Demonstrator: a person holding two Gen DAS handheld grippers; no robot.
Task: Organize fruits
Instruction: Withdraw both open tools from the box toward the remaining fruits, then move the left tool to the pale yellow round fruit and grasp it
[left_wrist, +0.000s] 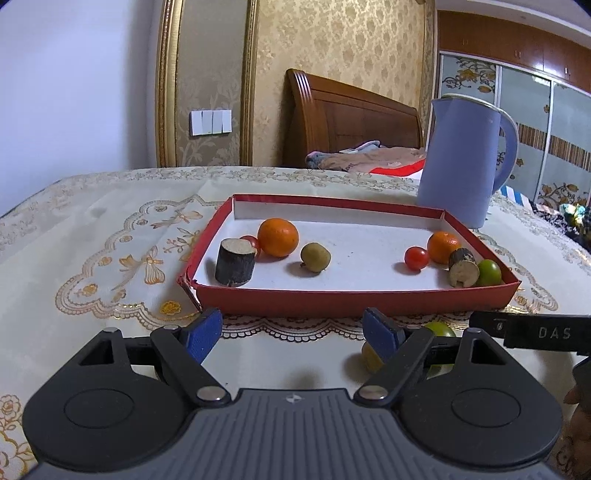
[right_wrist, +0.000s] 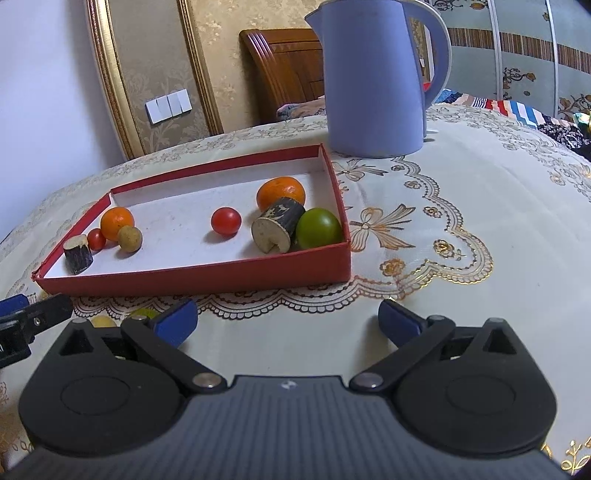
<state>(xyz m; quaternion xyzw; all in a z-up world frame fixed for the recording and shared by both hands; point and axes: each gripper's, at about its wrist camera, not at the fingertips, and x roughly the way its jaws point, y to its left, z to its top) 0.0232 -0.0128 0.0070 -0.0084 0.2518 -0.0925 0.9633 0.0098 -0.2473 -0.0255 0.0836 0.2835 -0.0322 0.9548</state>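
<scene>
A red tray (left_wrist: 354, 301) (right_wrist: 192, 277) sits on the table. Its left end holds an orange (left_wrist: 277, 237), a cherry tomato (left_wrist: 251, 242), a dark sugarcane piece (left_wrist: 235, 262) and a brownish fruit (left_wrist: 315, 257). Its right end holds an orange (right_wrist: 281, 192), a cherry tomato (right_wrist: 226, 220), a sugarcane piece (right_wrist: 275, 229) and a green fruit (right_wrist: 318, 228). A green fruit (left_wrist: 439, 328) and a yellowish fruit (left_wrist: 370, 356) lie on the cloth in front of the tray, partly hidden by my left gripper's right finger. My left gripper (left_wrist: 291, 334) is open and empty. My right gripper (right_wrist: 288, 321) is open and empty.
A blue kettle (left_wrist: 463, 162) (right_wrist: 373, 77) stands behind the tray's right end. The table carries a cream embroidered cloth (right_wrist: 461, 206). The right gripper's arm (left_wrist: 532, 330) reaches in at the right of the left wrist view. A bed and wardrobe lie beyond.
</scene>
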